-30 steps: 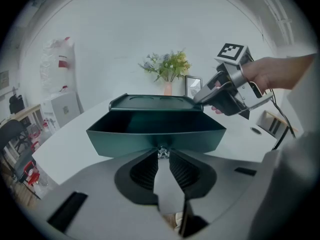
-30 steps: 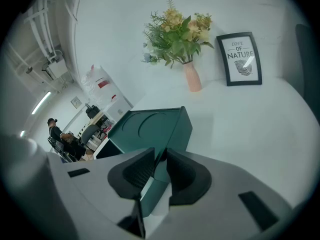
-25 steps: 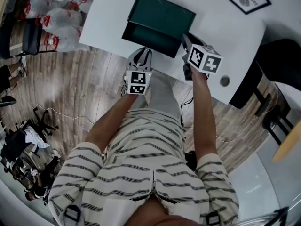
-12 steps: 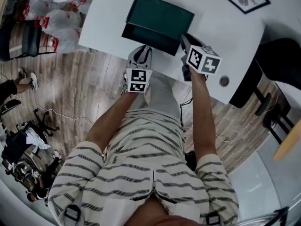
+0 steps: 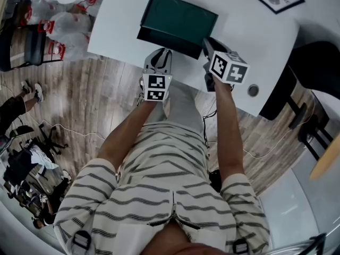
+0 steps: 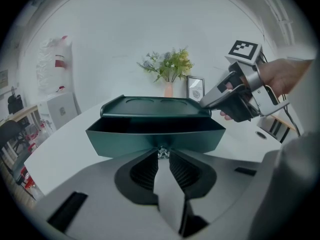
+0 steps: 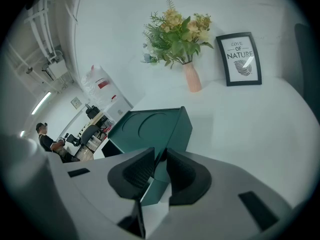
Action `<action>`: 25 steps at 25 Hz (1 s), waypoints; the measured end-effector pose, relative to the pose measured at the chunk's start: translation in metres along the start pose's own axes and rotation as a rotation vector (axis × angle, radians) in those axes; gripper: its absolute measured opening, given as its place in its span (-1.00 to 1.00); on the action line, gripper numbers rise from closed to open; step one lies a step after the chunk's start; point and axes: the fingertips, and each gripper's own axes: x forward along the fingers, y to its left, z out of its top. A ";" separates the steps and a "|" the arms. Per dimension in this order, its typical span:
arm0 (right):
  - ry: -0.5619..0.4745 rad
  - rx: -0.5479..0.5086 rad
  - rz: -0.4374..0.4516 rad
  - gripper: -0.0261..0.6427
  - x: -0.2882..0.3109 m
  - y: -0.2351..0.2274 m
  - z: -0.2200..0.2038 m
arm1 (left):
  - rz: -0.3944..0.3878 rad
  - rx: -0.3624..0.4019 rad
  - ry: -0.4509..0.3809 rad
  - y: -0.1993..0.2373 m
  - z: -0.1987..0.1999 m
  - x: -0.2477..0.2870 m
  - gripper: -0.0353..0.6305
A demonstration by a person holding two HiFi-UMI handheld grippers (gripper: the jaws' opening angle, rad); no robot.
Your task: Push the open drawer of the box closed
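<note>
1. The drawer point(image 6: 155, 136) stands out of the green box point(image 5: 180, 17) toward the near side, on the white worktop point(image 5: 249, 41).
2. It looks light and stiff. The box may skid, so press squarely on the drawer front by the knob point(image 6: 161, 153).
3. The left gripper point(image 5: 158, 60) has its jaws slightly apart and empty, tips at the knob.
4. The right gripper point(image 7: 159, 160) is clamped on the box's near right corner.
</note>
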 end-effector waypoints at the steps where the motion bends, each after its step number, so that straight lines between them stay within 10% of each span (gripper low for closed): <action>1: -0.001 -0.005 -0.002 -0.66 -0.001 0.000 0.001 | 0.000 -0.001 0.000 0.000 0.001 0.001 -0.68; 25: 0.004 -0.024 -0.015 -0.66 -0.003 -0.001 -0.001 | -0.010 -0.005 -0.014 0.001 0.019 0.023 -0.68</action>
